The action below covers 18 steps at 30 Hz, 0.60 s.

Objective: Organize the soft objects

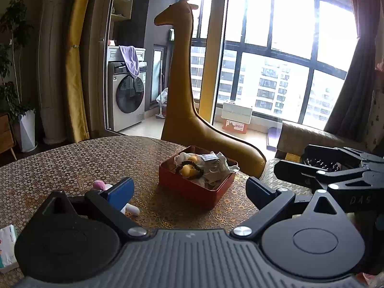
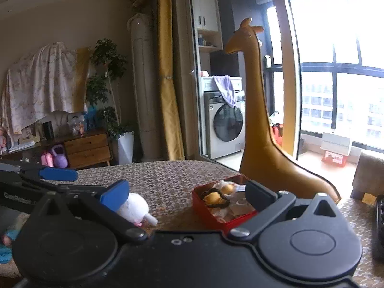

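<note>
A red box (image 1: 189, 190) stands on the patterned table, holding yellow soft pieces (image 1: 188, 171), a ring of dark beads and crumpled white cloth. My left gripper (image 1: 189, 192) is open just short of the box, nothing between its fingers. A white and pink plush toy (image 1: 130, 210) lies behind its left finger. In the right wrist view the same red box (image 2: 200, 204) sits ahead to the right and the white plush (image 2: 134, 206) lies beside the left fingertip. My right gripper (image 2: 187, 195) is open wide and empty.
A tall tan giraffe figure (image 1: 182, 84) stands just past the table's far edge. A tissue pack (image 1: 7, 247) lies at the near left. The left gripper's blue finger (image 2: 57, 174) reaches in from the left of the right wrist view.
</note>
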Each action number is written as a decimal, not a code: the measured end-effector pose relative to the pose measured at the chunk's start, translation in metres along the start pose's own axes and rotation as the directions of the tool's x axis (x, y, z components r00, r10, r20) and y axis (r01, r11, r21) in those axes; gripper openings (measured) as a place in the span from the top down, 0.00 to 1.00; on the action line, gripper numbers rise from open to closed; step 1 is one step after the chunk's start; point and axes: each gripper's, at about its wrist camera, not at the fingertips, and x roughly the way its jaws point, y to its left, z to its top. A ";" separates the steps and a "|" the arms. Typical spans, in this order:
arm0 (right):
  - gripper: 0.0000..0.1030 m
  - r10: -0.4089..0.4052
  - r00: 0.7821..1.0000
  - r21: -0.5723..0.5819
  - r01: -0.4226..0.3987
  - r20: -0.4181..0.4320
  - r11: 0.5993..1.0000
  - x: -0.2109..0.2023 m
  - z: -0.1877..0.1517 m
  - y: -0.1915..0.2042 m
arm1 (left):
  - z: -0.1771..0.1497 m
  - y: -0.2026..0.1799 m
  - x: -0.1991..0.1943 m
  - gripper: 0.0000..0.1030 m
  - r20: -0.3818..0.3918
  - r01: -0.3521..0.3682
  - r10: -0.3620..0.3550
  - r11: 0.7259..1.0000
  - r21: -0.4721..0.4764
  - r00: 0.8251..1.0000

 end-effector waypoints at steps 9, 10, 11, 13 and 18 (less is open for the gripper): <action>0.00 0.008 1.000 0.030 -0.008 0.001 1.000 -0.003 -0.006 -0.005 | -0.001 -0.001 0.000 0.03 -0.007 0.000 0.000 1.000 -0.010 1.000; 0.00 0.000 1.000 0.023 0.000 -0.003 1.000 -0.003 -0.006 -0.005 | -0.001 -0.001 -0.001 0.03 -0.005 0.000 0.000 1.000 -0.008 1.000; 0.00 -0.009 1.000 0.015 0.009 -0.005 1.000 -0.004 -0.007 -0.004 | -0.001 -0.002 -0.001 0.03 -0.002 -0.001 0.001 1.000 -0.006 1.000; 0.00 -0.026 1.000 0.008 0.026 -0.003 1.000 -0.006 -0.007 -0.002 | -0.002 -0.003 -0.002 0.03 0.002 -0.010 0.010 1.000 -0.001 1.000; 0.00 -0.044 0.999 0.030 0.044 -0.009 0.999 -0.010 -0.005 -0.001 | -0.003 0.000 -0.004 0.03 0.001 0.001 -0.001 1.000 -0.028 1.000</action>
